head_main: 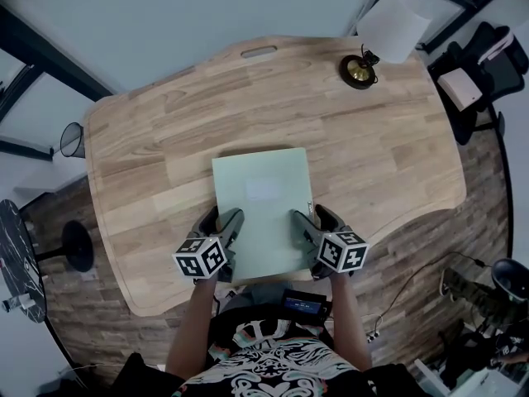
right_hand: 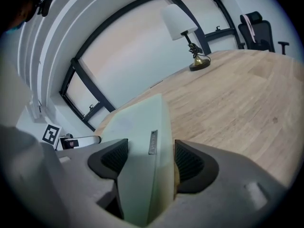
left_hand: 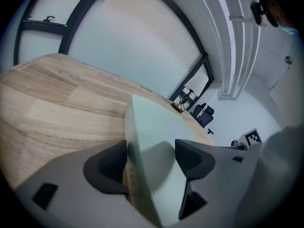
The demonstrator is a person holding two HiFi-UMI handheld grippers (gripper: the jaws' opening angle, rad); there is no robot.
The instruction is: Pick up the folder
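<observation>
The pale green folder is seen lying on the wooden worktop, towards the edge nearest the person. Its near end is flanked by both claws. The left claw is set at the folder's left edge and the right claw at its right edge. In each gripper view the jaws are spread wide with the folder's edge between them, and the pads are not pressed onto it. A pale label is carried on the folder's cover, and a small metal strip is seen near its right edge.

A table lamp with a white shade and a brass base is stood at the far right corner of the worktop, well apart from the folder. A slot is cut in the far edge. Off the worktop, a wire basket is placed on the floor at the left and a black office chair at the far right. A small dark device is worn at the person's waist.
</observation>
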